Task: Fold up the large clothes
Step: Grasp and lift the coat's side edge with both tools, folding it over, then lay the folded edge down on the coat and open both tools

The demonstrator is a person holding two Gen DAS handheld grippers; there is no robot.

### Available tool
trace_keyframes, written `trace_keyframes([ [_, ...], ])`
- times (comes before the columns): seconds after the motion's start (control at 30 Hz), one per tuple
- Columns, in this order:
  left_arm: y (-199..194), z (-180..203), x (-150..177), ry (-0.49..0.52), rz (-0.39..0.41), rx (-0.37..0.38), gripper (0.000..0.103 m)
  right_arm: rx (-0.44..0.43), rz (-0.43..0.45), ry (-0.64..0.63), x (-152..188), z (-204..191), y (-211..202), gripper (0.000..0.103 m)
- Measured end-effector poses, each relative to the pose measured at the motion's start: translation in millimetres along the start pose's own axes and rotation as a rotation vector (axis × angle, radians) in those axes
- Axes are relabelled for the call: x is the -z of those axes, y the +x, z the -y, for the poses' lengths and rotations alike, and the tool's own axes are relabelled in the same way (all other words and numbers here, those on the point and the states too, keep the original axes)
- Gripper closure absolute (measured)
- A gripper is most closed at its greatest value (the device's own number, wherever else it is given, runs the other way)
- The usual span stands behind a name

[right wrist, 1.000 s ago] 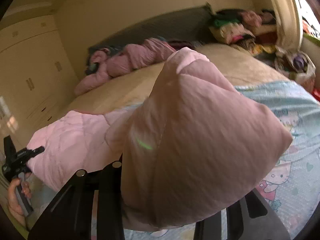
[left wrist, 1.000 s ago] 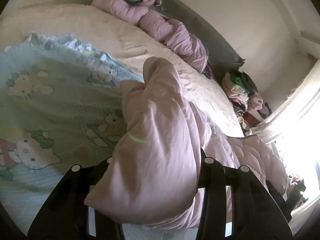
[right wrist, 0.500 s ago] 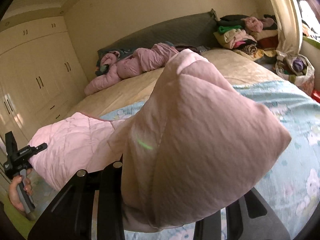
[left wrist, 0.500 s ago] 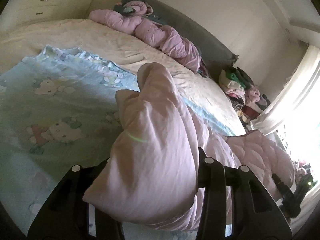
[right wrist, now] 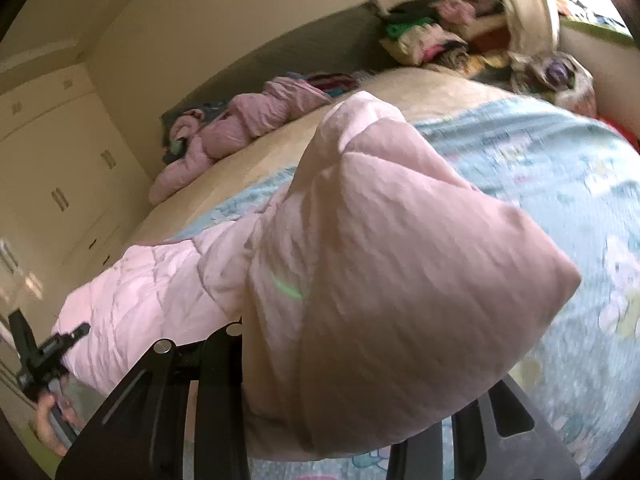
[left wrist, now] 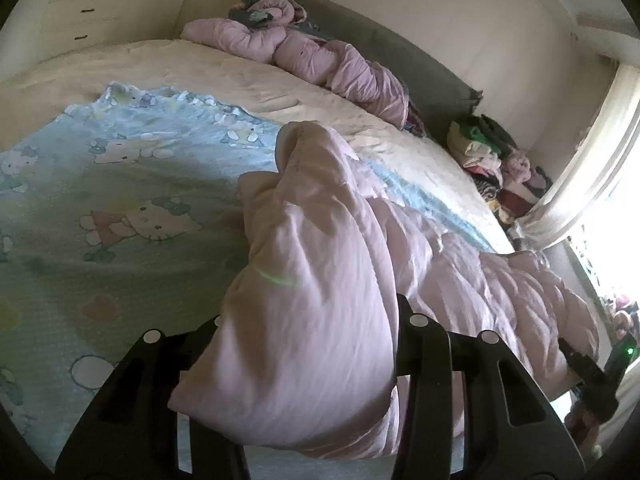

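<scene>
- Both grippers have travelled across the bed since the earlier frames, each with a roll of the wrist: in the left wrist view more of the cartoon-cat sheet now shows on the left and the headboard sits higher; the right wrist view has tilted and blurred.
- Pink quilted jacket (left wrist: 320,280): a large padded garment, stretched between the two grippers above the foot end of the bed; one bunched end fills the left wrist view, the other (right wrist: 380,280) fills the right wrist view, the body sagging between them.
- Left gripper (left wrist: 308,344): clenched on a thick wad of the pink quilted jacket, fabric bulging out past both fingers. It also shows at the left edge of the right wrist view, with the person's hand (right wrist: 50,426) on its handle.
- Right gripper (right wrist: 360,360): clamped on the other bunched end of the garment; its right finger is mostly hidden under the padding.
- Cartoon-cat sheet (left wrist: 100,220): pale blue, printed, spread over the near half of the bed, beneath the jacket.
- Cream bedspread (left wrist: 200,68): covers the far half of the bed.
- Rolled pink garment (left wrist: 320,60): lies along the grey headboard (left wrist: 420,64).
- Pile of clothes (left wrist: 496,160): mixed colours, stacked beside the headboard, near the curtain (left wrist: 592,168).
- Cream wardrobe (right wrist: 60,168): fitted doors and drawers, along the wall left of the bed.
</scene>
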State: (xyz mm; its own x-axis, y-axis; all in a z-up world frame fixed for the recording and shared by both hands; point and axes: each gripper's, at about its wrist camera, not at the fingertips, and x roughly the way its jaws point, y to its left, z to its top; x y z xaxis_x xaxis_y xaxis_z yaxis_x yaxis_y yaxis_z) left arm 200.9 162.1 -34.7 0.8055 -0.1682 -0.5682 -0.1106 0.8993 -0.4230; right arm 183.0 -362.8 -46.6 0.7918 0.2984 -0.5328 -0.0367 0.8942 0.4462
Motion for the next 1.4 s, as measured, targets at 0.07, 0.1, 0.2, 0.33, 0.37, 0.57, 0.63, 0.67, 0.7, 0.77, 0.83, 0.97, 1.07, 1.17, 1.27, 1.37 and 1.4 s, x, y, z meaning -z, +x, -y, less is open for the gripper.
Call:
trace_keyframes([
  [0.07,2.2,-1.0,2.0,0.009,-0.001,-0.008,0.068,0.01,-0.006,0.036,-1.2,3.1,4.1,0.072],
  [0.1,3.3,-2.3,2.4,0.007,-0.005,-0.007,0.068,0.017,-0.008,0.06,0.5,5.0,5.7,0.072],
  [0.2,4.1,-3.9,3.0,0.009,-0.006,-0.002,0.068,0.034,-0.014,0.12,4.3,11.6,9.7,0.071],
  [0.33,5.7,-5.3,2.9,0.015,-0.007,0.003,0.068,0.071,-0.03,0.17,9.3,15.9,15.4,0.071],
  [0.37,5.2,-4.1,3.6,0.015,-0.007,0.004,0.067,0.075,-0.031,0.179,9.8,16.1,16.6,0.071],
  [0.57,9.9,-5.2,5.0,0.016,-0.015,0.001,0.066,0.124,-0.066,0.226,9.5,19.7,29.7,0.069],
  [0.63,11.3,-3.6,5.7,0.017,-0.019,-0.005,0.065,0.134,-0.087,0.289,13.3,26.8,36.2,0.067],
  [0.67,11.8,-3.2,6.1,0.016,-0.021,-0.006,0.065,0.139,-0.094,0.305,15.3,30.0,38.5,0.066],
  [0.7,11.7,-2.7,6.3,0.017,-0.022,-0.005,0.065,0.146,-0.097,0.313,16.4,31.1,40.2,0.064],
  [0.77,11.5,-2.5,6.6,0.017,-0.022,-0.005,0.065,0.164,-0.103,0.302,18.1,29.4,40.9,0.062],
  [0.83,11.5,-2.8,6.3,0.015,-0.024,-0.006,0.065,0.179,-0.108,0.296,17.7,25.4,40.9,0.051],
  [0.97,11.6,-3.3,7.3,0.01,-0.028,-0.008,0.064,0.164,-0.113,0.329,18.2,28.2,33.1,0.028],
  [1.07,11.9,-3.5,7.9,0.009,-0.029,-0.016,0.062,0.178,-0.117,0.325,17.5,29.5,22.7,0.018],
  [1.17,11.1,-3.1,9.6,0.011,-0.031,-0.041,0.055,0.221,-0.104,0.278,14.8,28.8,7.4,0.016],
  [1.27,11.3,-6.2,10.7,0.007,-0.036,-0.08,0.04,0.246,-0.065,0.247,12.8,29.4,-14.0,0.013],
  [1.37,8.5,-8.3,11.4,0.026,-0.028,-0.149,0.018,0.25,-0.01,0.197,7.7,23.9,-40.3,0.009],
  [1.4,5.8,-8.0,11.6,0.041,-0.026,-0.175,0.016,0.25,0.013,0.168,5.8,20.0,-49.3,0.008],
])
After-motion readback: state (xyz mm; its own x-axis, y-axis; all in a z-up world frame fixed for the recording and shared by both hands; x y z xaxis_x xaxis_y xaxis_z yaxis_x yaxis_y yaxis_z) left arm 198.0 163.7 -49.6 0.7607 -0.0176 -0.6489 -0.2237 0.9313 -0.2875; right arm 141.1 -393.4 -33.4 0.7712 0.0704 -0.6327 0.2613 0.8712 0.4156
